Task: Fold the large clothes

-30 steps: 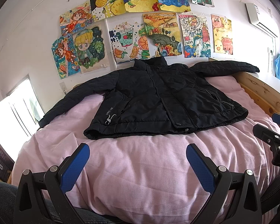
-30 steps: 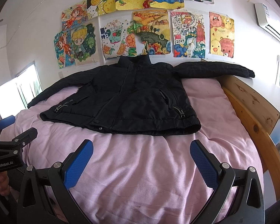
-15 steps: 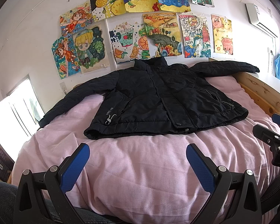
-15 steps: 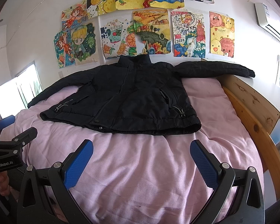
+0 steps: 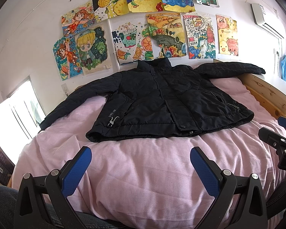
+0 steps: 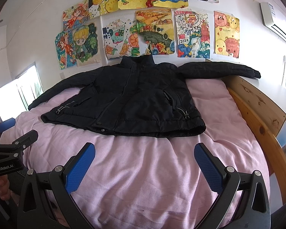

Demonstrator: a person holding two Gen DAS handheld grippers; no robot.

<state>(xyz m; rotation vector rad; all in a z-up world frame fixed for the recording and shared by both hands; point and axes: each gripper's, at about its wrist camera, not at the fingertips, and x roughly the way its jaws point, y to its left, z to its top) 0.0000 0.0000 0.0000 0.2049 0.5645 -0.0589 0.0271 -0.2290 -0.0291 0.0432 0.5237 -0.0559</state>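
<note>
Two grippers, left gripper and right gripper, gape wide, empty, above pink bedsheet; black jacket spread flat; drawings cover wall.

Practically no change vs the earlier frames: at most a hair of camera drift in both wrist views, too slight to call a move. The black jacket shows no shift on the pink bedsheet, and the left gripper and right gripper show the same wide gap betw. their blue pads, w/ nothing picked up.
</note>
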